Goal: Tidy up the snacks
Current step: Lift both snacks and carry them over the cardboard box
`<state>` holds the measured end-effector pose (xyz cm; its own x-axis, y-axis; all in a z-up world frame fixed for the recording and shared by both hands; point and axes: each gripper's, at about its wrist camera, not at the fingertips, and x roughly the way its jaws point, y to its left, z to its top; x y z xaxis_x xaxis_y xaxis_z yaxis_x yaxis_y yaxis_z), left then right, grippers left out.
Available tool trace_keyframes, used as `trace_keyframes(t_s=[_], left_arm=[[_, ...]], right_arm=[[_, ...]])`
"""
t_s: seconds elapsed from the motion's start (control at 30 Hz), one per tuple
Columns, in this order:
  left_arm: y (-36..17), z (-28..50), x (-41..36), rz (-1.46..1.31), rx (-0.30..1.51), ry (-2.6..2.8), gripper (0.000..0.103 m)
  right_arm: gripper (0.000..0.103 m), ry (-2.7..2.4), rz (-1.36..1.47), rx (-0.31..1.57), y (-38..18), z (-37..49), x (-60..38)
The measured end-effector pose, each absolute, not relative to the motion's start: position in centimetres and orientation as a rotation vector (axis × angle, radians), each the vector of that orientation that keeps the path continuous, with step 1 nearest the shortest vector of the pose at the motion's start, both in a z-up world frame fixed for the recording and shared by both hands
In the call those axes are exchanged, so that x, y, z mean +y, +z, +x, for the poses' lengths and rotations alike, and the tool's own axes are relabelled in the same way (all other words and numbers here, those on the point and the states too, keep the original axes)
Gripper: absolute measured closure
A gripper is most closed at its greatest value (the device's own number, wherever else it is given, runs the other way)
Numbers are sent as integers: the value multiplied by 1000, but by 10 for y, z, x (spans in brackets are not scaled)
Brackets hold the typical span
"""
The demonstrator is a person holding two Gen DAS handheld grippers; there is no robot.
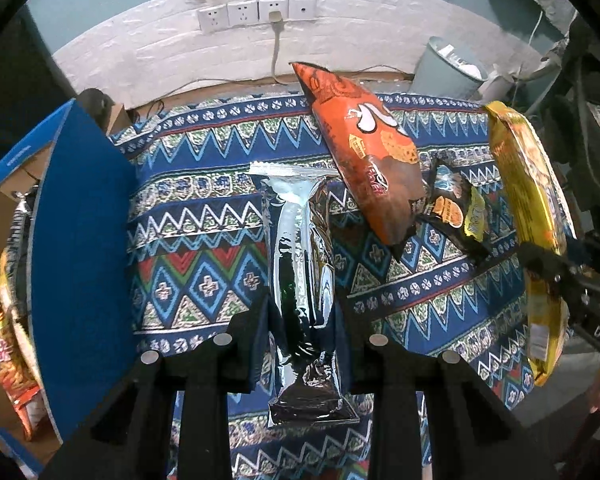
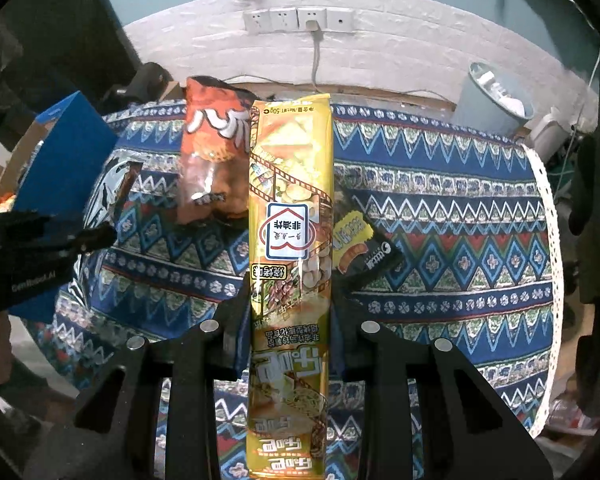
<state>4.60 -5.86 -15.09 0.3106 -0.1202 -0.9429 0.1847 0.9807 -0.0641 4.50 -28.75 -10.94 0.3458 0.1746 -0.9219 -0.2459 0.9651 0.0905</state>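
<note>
The left gripper (image 1: 300, 320) is clamped on a silver foil snack packet (image 1: 298, 248), which hangs lengthwise between its fingers above the patterned tablecloth (image 1: 204, 216); the packet's printed face is turned away, so its label cannot be read. The right gripper (image 2: 290, 332) pinches a long yellow snack packet (image 2: 290, 240), print upside down, its lower end cut off by the frame edge. On the cloth beyond lie an orange chip bag (image 1: 364, 152) and a small black snack packet (image 1: 456, 212), the latter partly hidden behind the orange bag in the left wrist view and behind the yellow packet in the right wrist view. At the left edge stands a blue cardboard box (image 1: 80, 240); only slivers of orange packets (image 1: 8, 364) inside it show. A grey bin (image 1: 448, 68) stands by the white brick wall (image 1: 180, 52), under a row of wall sockets (image 1: 256, 14).
</note>
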Motion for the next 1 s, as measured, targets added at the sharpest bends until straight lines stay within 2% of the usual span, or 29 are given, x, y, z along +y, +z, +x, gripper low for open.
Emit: trace_keyframes(t_s=[1.0], left_arm=[[-73,12,39,27,1083,-125,73]], right_arm=[[73,474,-99,1101,-46,57,-169]])
